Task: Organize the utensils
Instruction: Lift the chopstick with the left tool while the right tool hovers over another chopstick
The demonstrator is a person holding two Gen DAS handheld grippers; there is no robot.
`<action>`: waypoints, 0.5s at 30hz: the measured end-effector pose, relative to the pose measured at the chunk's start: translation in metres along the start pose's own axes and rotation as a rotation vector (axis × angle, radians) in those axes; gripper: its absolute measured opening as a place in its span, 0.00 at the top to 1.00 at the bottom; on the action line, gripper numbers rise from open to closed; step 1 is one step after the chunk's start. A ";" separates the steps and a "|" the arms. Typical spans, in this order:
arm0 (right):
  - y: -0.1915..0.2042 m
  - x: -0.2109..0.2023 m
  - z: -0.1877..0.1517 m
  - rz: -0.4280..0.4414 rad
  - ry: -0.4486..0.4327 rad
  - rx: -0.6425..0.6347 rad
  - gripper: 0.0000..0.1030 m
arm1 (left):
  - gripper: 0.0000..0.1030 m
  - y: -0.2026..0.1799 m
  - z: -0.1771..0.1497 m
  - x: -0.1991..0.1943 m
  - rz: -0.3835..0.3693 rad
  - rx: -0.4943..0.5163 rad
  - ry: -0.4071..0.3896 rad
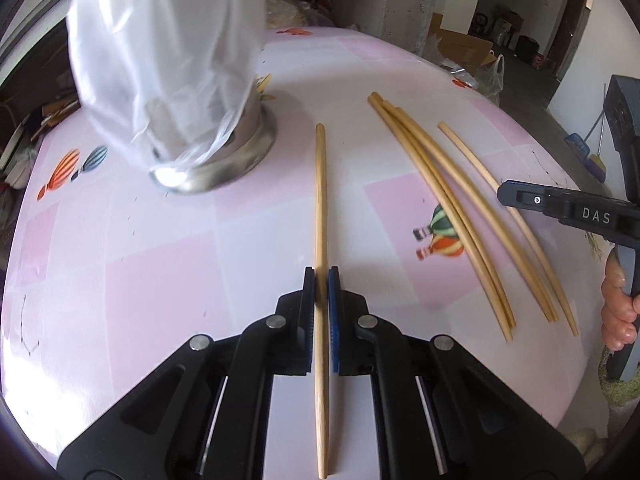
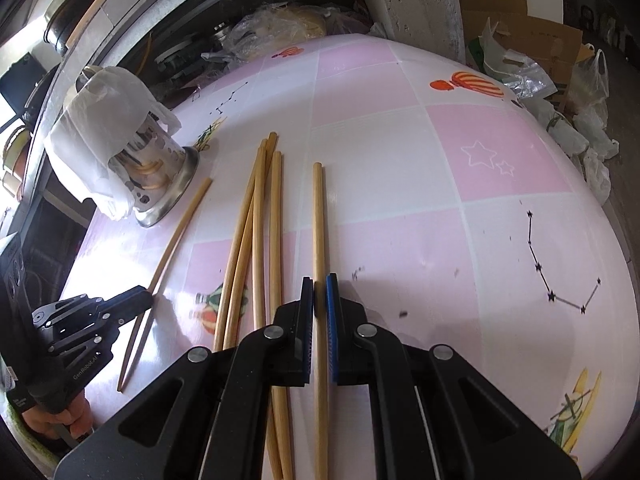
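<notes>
In the left wrist view my left gripper [image 1: 320, 276] is shut on a single wooden chopstick [image 1: 320, 200] that points toward the far side of the table. Its near end hangs a little above the cloth. A steel utensil holder [image 1: 240, 156] draped in a white plastic bag stands to its far left. In the right wrist view my right gripper [image 2: 319, 282] is shut on another chopstick [image 2: 318, 220]. Several loose chopsticks [image 2: 260, 220] lie between the two grippers. The left gripper [image 2: 146, 298] shows at the left edge there, and the holder [image 2: 160, 176] beyond it.
The table [image 2: 440, 160] has a pink and white checked cloth with balloon prints. Clutter and plastic bags [image 2: 560, 120] crowd its far and right sides. A hand [image 1: 616, 312] holds the right gripper [image 1: 502, 194] at the right edge of the left wrist view.
</notes>
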State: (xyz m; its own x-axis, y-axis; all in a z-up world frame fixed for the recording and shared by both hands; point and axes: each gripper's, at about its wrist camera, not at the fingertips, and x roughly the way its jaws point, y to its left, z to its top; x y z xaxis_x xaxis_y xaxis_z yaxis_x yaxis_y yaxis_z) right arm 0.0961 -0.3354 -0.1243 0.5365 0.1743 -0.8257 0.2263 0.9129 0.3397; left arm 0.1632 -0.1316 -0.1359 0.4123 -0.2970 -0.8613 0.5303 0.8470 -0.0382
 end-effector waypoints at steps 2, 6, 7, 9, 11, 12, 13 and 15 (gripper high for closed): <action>0.001 -0.001 -0.003 0.004 0.009 -0.003 0.94 | 0.95 0.003 -0.005 -0.003 -0.003 -0.008 0.025; 0.003 -0.003 -0.007 0.003 0.013 -0.009 0.94 | 0.95 0.010 -0.010 -0.005 -0.020 -0.030 0.058; 0.002 -0.003 -0.007 0.004 0.013 -0.008 0.94 | 0.95 0.011 -0.010 -0.005 -0.023 -0.033 0.061; 0.002 -0.003 -0.007 0.007 0.014 -0.005 0.94 | 0.94 0.013 -0.008 -0.005 -0.037 -0.040 0.063; 0.001 -0.003 -0.007 0.013 0.015 0.001 0.94 | 0.93 0.013 -0.004 -0.006 -0.043 -0.035 0.065; 0.000 -0.003 -0.007 0.016 0.016 0.003 0.94 | 0.91 0.014 -0.002 -0.006 -0.051 -0.032 0.064; -0.001 -0.003 -0.007 0.019 0.016 0.005 0.94 | 0.90 0.015 0.001 -0.007 -0.060 -0.033 0.064; -0.001 -0.003 -0.007 0.021 0.017 0.007 0.94 | 0.86 0.016 0.007 -0.008 -0.076 -0.034 0.065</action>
State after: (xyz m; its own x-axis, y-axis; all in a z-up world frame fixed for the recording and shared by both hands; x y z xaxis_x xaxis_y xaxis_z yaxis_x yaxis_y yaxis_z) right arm 0.0887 -0.3347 -0.1254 0.5274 0.2000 -0.8257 0.2206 0.9063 0.3604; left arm 0.1739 -0.1188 -0.1263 0.3219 -0.3326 -0.8864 0.5324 0.8378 -0.1211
